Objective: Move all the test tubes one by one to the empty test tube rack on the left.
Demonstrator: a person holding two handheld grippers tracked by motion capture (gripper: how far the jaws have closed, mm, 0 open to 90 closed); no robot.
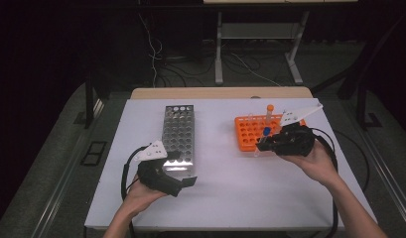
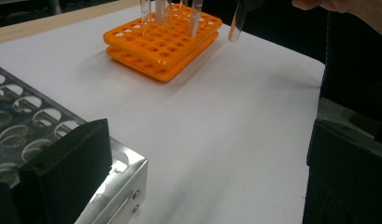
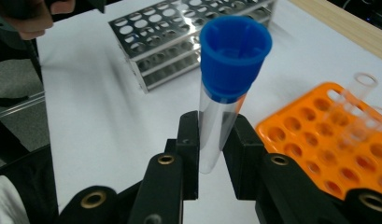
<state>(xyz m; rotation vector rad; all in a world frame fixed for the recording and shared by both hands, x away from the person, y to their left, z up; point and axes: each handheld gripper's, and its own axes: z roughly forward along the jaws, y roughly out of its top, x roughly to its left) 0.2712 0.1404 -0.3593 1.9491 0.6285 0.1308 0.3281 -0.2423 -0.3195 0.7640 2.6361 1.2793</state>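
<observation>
We see a clear tube [image 3: 216, 126] with a blue cap [image 3: 234, 56] pinched between the two black jaws of the right gripper [image 3: 215, 158]. The jaws press on its glass sides below the cap, so the capped end stands up above them and the lower end passes down between them. In the high view the right gripper [image 1: 264, 144] holds the tube [image 1: 266, 133] just at the near edge of the orange rack [image 1: 245, 134], over the white table [image 1: 240, 183]. From the left gripper view the tube's [image 2: 236, 23] rounded bottom hangs clear of the table, just beside the orange rack [image 2: 165, 51] and not in any of its holes.

A few other tubes stand in the orange rack; one with an orange cap [image 1: 270, 113] rises at its far side.

The left gripper [image 1: 183, 171] sits well apart from the tube, at the near end of the metal rack [image 1: 178, 136]. Its jaws are spread wide with nothing between them; in its own view one jaw lies over the corner of the metal rack [image 2: 20, 121], though we cannot tell whether it touches.
</observation>
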